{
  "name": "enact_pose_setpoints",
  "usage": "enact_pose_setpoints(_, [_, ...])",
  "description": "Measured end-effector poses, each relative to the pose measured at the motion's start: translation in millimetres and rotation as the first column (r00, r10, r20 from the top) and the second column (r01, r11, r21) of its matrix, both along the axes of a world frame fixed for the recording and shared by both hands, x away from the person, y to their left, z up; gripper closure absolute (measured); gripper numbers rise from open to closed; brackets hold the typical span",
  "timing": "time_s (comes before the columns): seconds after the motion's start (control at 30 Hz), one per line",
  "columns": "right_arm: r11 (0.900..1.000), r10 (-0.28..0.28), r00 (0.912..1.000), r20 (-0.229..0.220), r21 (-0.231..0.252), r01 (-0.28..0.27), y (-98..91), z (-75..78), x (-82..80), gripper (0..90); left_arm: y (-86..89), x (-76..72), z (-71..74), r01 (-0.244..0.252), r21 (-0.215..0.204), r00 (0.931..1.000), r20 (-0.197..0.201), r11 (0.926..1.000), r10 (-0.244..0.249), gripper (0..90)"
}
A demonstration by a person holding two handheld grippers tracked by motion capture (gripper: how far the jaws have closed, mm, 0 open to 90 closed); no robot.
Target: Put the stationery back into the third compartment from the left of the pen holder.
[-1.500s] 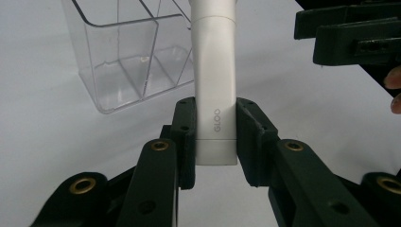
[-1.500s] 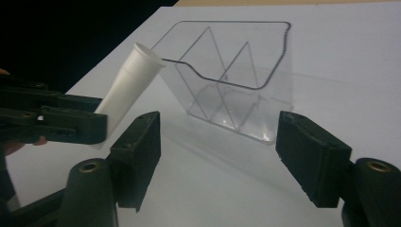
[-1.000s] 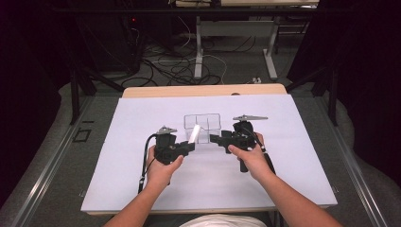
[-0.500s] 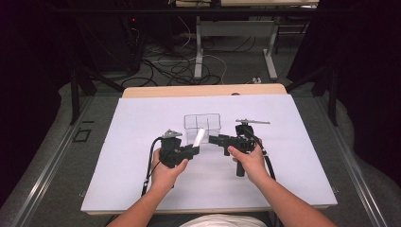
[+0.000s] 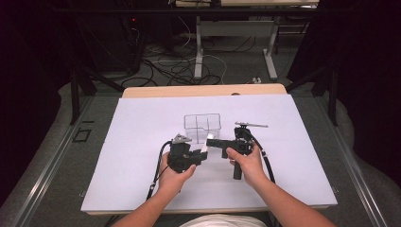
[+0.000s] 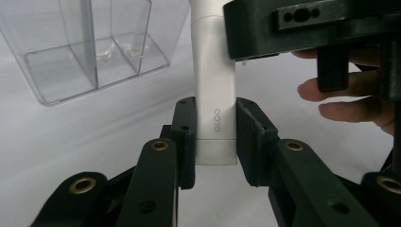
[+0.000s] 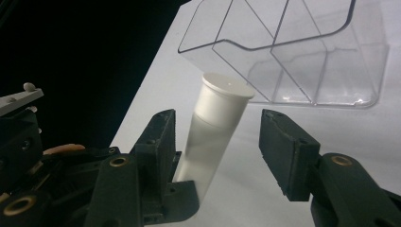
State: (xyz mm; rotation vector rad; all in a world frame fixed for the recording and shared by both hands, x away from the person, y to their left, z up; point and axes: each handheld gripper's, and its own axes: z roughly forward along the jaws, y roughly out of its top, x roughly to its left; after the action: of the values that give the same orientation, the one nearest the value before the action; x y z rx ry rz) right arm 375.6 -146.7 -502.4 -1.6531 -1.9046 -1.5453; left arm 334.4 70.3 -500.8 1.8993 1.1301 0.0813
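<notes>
Currently left gripper [image 6: 215, 142] pinches the lower body of a white glue stick [image 6: 215, 94], jaws pressed on both sides, held above the white-covered table [image 5: 142, 123]. Right gripper [image 7: 217, 146] has jaws spread wide around the stick's capped end, not touching. Clear divided container [image 5: 202, 124] sits just beyond both grippers.

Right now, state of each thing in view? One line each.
Glue stick: capped, held off the table.
Left tongs: shut on the glue stick's body.
Right tongs: open, either side of the cap end, not gripping.
Clear organizer: upright on the table, compartments empty.
</notes>
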Motion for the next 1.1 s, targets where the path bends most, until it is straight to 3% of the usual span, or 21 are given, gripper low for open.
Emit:
enact_pose_setpoints(0.5, [0.9988,0.022,0.9984,-0.053,0.046,-0.019,3.2,-5.7,-0.7,53.2,-9.5,-7.4,0.7,0.041,-0.003,0.9988,0.028,0.9992,-0.041,71.2])
enact_pose_setpoints(0.8, [0.9979,-0.009,0.9965,-0.083,0.064,0.014,2.6,-5.6,0.1,57.5,-12.0,-9.7,1.1,0.058,-0.004,0.9977,0.036,0.9983,-0.058,71.2])
enact_pose_setpoints(0.93, [0.9987,-0.015,0.9971,-0.074,0.048,0.018,0.8,-7.7,1.2,61.0,-12.3,-9.7,0.4,0.062,-0.006,0.9975,0.035,0.998,-0.062,71.2])
enact_pose_setpoints(1.1, [0.9986,-0.01,0.9953,-0.096,0.052,0.015,-1.1,-8.3,2.1,62.6,-12.4,-8.9,-0.7,0.071,-0.005,0.9969,0.033,0.9975,-0.071,71.1])
